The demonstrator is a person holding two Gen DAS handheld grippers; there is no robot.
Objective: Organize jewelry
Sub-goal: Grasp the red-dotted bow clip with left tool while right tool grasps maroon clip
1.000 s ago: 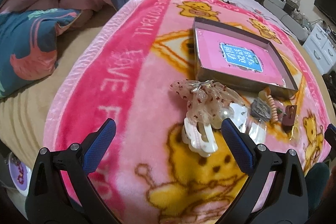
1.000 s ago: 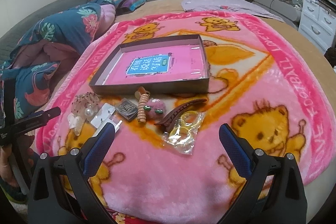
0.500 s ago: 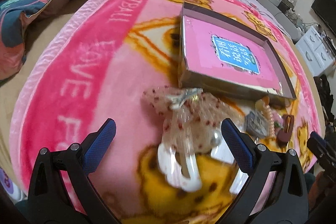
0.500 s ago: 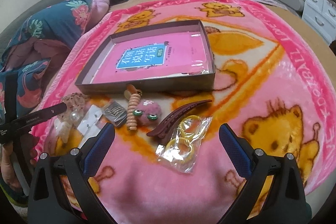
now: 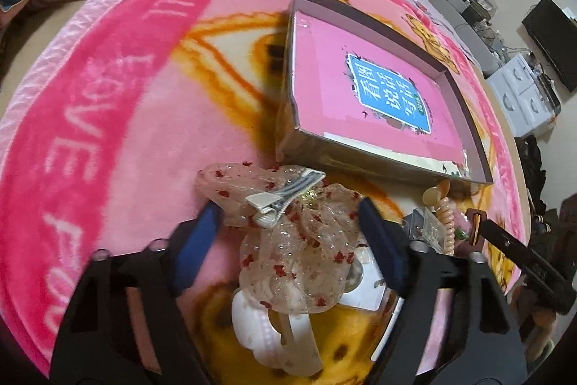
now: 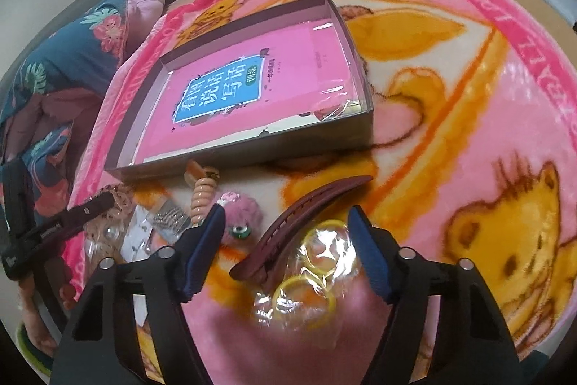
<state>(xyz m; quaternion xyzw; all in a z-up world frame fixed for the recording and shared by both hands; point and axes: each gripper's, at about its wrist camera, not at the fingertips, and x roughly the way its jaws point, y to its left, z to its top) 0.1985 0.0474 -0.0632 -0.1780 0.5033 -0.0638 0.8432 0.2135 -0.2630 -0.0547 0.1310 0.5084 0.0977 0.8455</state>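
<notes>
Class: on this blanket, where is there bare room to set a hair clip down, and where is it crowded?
Free: the blanket right of the box, and the pink floor inside the box. Crowded: the strip along the box's near wall, with the scrunchie, brown clip and bagged rings.

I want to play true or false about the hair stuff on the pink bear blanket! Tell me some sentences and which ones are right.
1. The sparkly bow clip sits between the left gripper fingers. True.
2. The bag of yellow hair ties lies inside the box. False: it lies on the blanket, outside the box.
3. The dark red hair clip lies partly over that bag. True.
4. The box is full of clips. False: only a pink book lies in it.
</notes>
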